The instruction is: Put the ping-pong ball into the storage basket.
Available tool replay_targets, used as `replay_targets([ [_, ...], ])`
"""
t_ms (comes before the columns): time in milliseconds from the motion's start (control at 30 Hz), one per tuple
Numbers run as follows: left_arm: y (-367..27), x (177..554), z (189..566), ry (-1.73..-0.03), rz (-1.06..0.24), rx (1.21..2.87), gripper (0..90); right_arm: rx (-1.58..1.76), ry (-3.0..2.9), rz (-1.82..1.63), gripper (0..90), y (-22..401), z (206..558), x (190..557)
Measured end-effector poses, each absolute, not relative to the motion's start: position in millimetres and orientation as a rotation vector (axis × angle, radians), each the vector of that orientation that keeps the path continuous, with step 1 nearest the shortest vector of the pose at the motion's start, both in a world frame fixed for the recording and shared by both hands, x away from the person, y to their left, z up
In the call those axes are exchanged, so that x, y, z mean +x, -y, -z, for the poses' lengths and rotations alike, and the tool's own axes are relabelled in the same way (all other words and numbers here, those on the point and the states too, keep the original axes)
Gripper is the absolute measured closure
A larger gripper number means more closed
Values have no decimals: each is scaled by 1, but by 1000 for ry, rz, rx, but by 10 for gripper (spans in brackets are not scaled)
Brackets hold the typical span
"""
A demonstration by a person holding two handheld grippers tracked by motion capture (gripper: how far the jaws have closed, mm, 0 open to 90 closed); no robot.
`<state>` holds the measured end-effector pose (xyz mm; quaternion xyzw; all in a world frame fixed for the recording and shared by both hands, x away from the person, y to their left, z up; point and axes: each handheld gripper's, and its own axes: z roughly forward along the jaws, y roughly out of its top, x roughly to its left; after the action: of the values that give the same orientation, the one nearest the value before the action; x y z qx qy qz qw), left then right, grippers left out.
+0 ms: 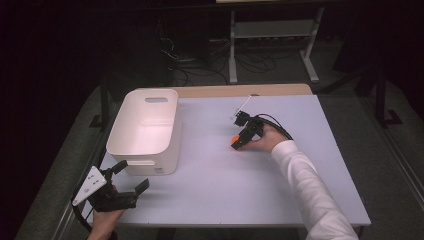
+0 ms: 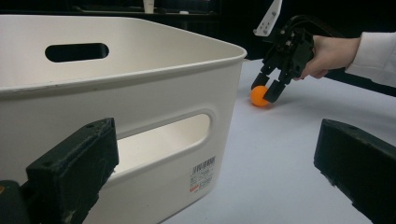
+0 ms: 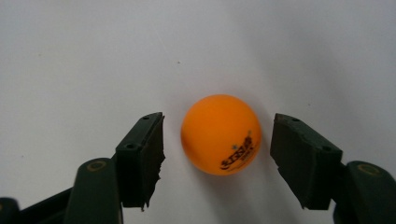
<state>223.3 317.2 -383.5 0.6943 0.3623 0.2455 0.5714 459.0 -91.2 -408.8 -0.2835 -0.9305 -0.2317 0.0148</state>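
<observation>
High view: the white bin (image 1: pixel 145 131) sits far left on the table (image 1: pixel 215 185); the left gripper (image 1: pixel 131 176) waits spread at the near-left corner.

Left gripper view: the right gripper (image 2: pixel 267 88) straddles the orange ball (image 2: pixel 258 96).

Right gripper view: its jaws stand apart beside the ping-pong ball (image 3: pixel 220 134), untouched.

Orange ball (image 3: pixel 220 134) between your right gripper's jaws is showing dark printed logo low on its side; characters blurring, brand not readable. White bin (image 2: pixel 140 116) is carrying small sticker (image 2: pixel 202 173) near bottom corner of its near wall, below handle slot: dark lines of print plus red mark, too small for you to read. Nothing else is bearing text.
</observation>
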Motion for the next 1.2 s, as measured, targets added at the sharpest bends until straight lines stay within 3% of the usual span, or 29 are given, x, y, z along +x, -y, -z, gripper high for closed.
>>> replay_targets([
  [367, -317, 223, 384, -852, -570, 1627, 0, -871, 2908, 737, 487, 91, 410, 460],
  [1200, -315, 224, 385, -849, -558, 1644, 0, -830, 2867, 838, 494, 97, 395, 452],
])
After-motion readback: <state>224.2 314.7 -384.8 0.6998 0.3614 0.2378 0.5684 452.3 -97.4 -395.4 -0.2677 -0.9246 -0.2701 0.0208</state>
